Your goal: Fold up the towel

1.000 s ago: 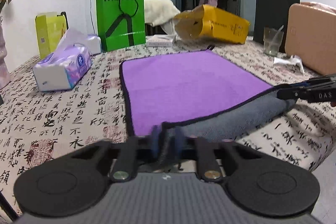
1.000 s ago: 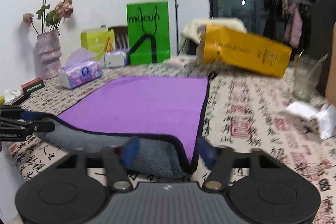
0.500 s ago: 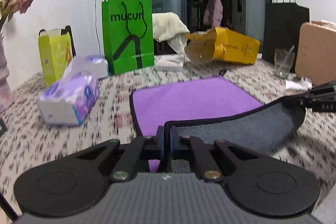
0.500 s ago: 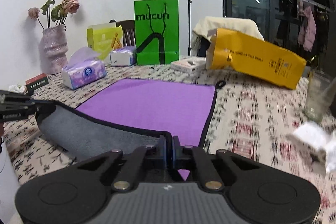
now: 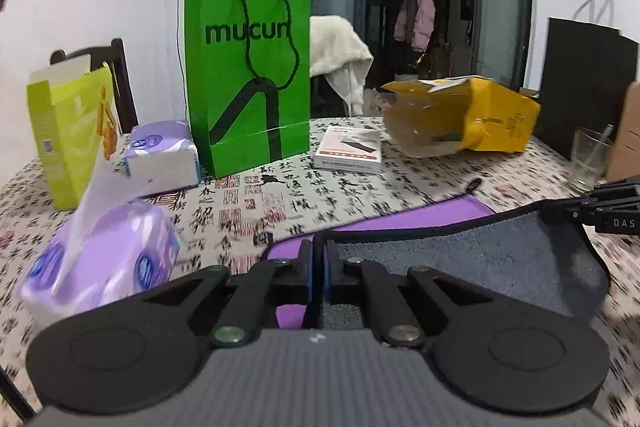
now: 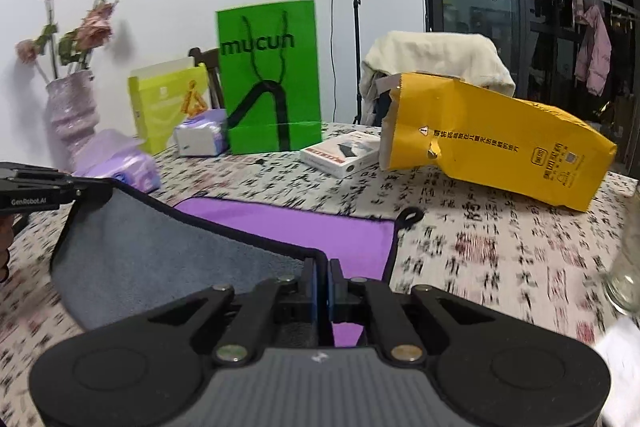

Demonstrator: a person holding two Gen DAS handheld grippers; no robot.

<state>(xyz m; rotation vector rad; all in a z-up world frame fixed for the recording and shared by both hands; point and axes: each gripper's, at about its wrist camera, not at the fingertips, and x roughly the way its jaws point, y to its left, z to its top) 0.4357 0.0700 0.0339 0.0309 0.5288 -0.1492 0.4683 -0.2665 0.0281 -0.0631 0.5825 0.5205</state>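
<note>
The towel is purple on top (image 5: 420,217) and grey underneath (image 5: 472,259), with a black hem. It lies on the patterned tablecloth (image 5: 320,187). My left gripper (image 5: 319,251) is shut on its near left corner. My right gripper (image 6: 322,271) is shut on its near right corner. Both hold the near edge lifted, so the grey underside (image 6: 160,251) sags between them over the purple far part (image 6: 304,227). The right gripper shows in the left wrist view (image 5: 600,211), and the left gripper in the right wrist view (image 6: 44,189).
Beyond the towel stand a green paper bag (image 5: 248,75), a yellow torn bag (image 6: 492,143), a small white box (image 5: 348,149), tissue packs (image 5: 104,259), a lime carton (image 5: 68,131), a glass (image 5: 592,159) and a vase with flowers (image 6: 72,115).
Both grippers closed on the near corners and lifted them up and forward toward the far edge. The grey underside now covers most of the purple face.
</note>
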